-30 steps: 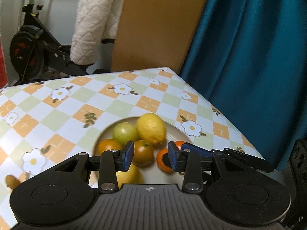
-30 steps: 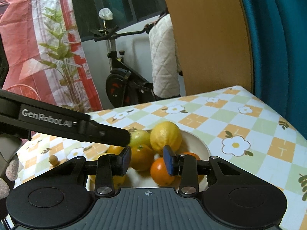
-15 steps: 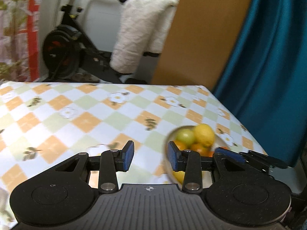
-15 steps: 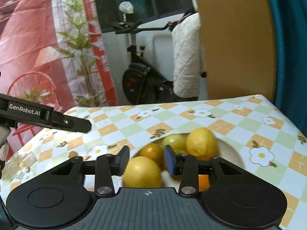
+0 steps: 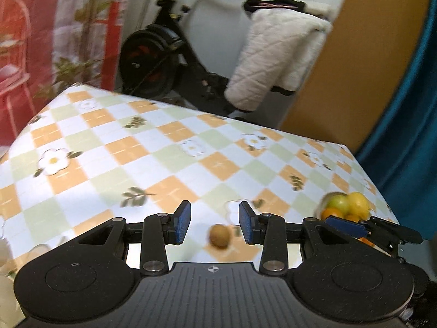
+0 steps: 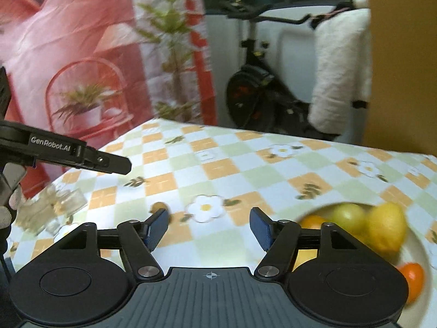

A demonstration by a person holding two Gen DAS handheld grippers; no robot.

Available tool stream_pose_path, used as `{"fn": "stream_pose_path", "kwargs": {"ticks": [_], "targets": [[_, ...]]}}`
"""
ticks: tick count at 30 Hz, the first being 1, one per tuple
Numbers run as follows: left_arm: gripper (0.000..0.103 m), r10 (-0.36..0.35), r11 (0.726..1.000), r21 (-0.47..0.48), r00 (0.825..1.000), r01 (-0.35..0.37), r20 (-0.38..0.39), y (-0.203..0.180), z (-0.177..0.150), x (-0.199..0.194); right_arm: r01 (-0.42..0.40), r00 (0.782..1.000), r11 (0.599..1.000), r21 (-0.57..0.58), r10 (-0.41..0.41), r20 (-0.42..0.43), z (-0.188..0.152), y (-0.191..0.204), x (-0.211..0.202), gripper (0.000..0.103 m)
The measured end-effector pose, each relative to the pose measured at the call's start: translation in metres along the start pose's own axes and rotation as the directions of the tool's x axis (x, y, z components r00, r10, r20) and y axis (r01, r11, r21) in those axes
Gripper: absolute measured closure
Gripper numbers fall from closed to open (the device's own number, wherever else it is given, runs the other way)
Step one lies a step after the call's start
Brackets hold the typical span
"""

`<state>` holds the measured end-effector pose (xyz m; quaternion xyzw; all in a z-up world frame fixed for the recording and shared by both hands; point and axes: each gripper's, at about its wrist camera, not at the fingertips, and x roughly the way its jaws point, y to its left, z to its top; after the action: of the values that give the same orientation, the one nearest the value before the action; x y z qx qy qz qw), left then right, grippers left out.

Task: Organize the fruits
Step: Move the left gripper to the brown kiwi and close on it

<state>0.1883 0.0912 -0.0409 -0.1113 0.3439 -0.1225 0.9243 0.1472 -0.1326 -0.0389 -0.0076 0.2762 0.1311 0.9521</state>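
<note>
Since the earlier frames both grippers have been swung away from the plate, which has shifted from the centre of each wrist view to the right-hand edge. The plate (image 6: 424, 248) is seen on the checked surface (image 5: 169, 158) and is found to hold a yellow lemon (image 6: 386, 225), a green fruit (image 6: 348, 216), and several oranges, one (image 6: 412, 276) lying near its rim; blur prevents an exact count. A small brown fruit (image 5: 219, 235) lies on the surface, framed between the fingers of the left gripper (image 5: 214, 222) but touched by neither pad. The left gripper is observed at a narrow gap, unchanged, and nothing is held. The jaws of the right gripper (image 6: 209, 228) have just been opening and are now moderately wide, with only bare cloth between them. In the right wrist view the small brown fruit is partly hidden behind the left-hand finger. Clear, blurred objects (image 6: 52, 205) are noted at the left edge of the surface, below the left gripper.
</note>
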Motion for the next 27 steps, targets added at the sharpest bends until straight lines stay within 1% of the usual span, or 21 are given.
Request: {"fn": "stream_pose_path", "kwargs": {"ticks": [2,4,7,12,17,22,27], "targets": [[0.062,0.004,1.000,-0.021,1.000,-0.004,0.001,0.010,0.000,0.001,-0.014,0.999,0.999,-0.042,0.012,-0.029,0.003,0.012,0.014,0.045],[0.062,0.001,0.999,-0.040,1.000,-0.001,0.000,0.017,0.000,0.002,-0.030,0.998,0.997,-0.076,0.026,-0.055,0.005,0.019,0.027,0.051],[0.062,-0.008,0.998,-0.063,1.000,0.008,-0.004,0.020,0.000,0.010,-0.056,0.996,0.991,-0.120,0.046,-0.082,0.007,0.032,0.045,0.055],[0.062,-0.056,0.996,-0.068,0.998,0.055,-0.016,0.014,-0.006,0.025,-0.089,0.991,0.983,-0.159,0.070,-0.118,0.007,0.043,0.069,0.064],[0.062,-0.090,0.994,-0.067,0.995,0.087,-0.044,0.008,-0.011,0.042,-0.098,0.988,0.979,-0.176,0.075,-0.137,0.006,0.045,0.084,0.066],[0.062,-0.100,0.993,-0.074,0.992,0.095,-0.072,0.008,-0.017,0.055,-0.108,0.985,0.978,-0.179,0.082,-0.151,0.005,0.047,0.094,0.069],[0.062,-0.102,0.992,-0.085,0.991,0.095,-0.089,0.011,-0.019,0.061,-0.116,0.984,0.977,-0.178,0.088,-0.157,0.004,0.047,0.101,0.070]]}}
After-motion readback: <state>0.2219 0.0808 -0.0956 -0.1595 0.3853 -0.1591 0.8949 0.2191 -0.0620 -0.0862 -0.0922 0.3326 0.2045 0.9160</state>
